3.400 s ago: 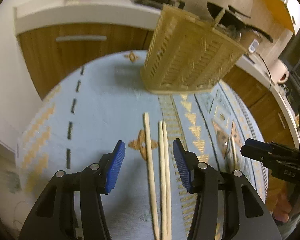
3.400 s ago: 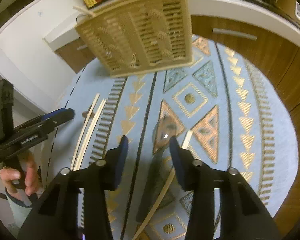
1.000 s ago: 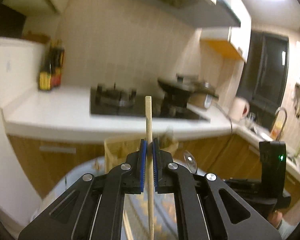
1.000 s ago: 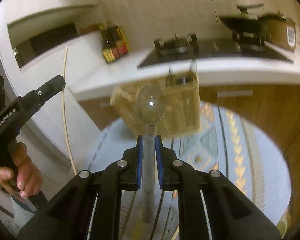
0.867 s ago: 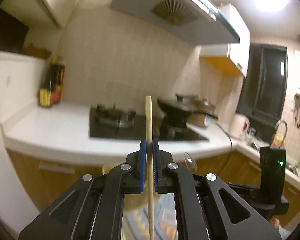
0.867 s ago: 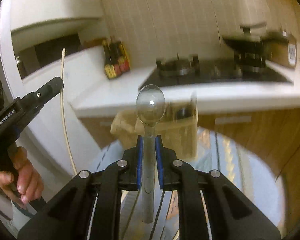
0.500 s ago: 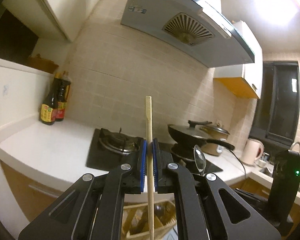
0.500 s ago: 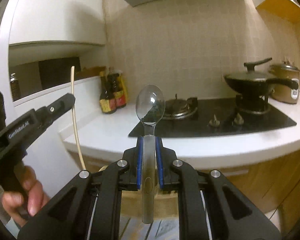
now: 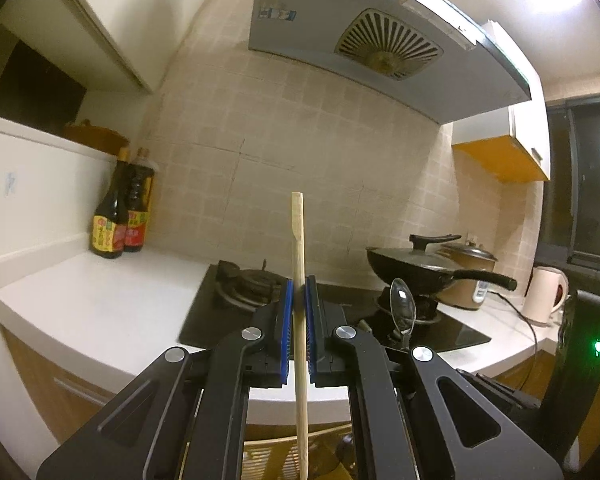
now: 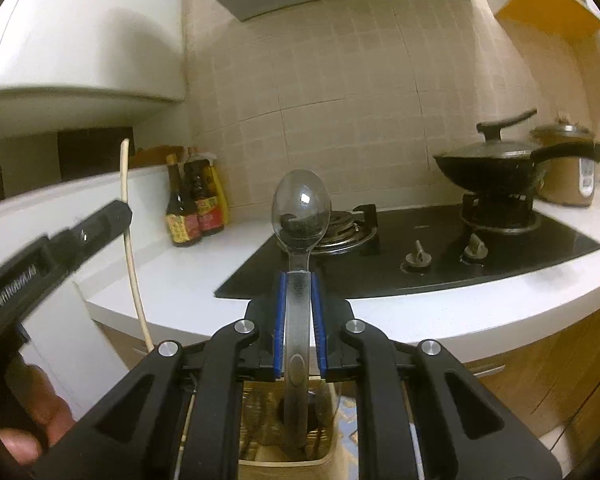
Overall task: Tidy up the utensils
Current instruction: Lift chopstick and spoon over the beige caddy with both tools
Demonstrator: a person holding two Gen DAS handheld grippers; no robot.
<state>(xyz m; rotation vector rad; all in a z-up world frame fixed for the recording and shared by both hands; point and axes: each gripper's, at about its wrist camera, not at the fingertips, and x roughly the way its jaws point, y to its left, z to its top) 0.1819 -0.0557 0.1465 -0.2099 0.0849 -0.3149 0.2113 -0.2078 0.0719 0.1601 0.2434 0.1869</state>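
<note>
Wooden chopstick (image 9: 299,280) upright, pinched between left gripper (image 9: 299,312) blue ribbed pads; lower end cut off by frame. Clear plastic spoon (image 10: 299,240), bowl up, clamped by its handle in right gripper (image 10: 299,316); handle tip hangs over the slatted beige utensil basket (image 10: 324,462), contents indistinct

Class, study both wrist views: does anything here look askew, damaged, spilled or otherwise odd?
Nothing stands out. The left gripper holds a wooden chopstick upright, the right gripper holds a clear plastic spoon bowl up, and the slatted utensil basket sits upright below. The countertop shows no spills.
</note>
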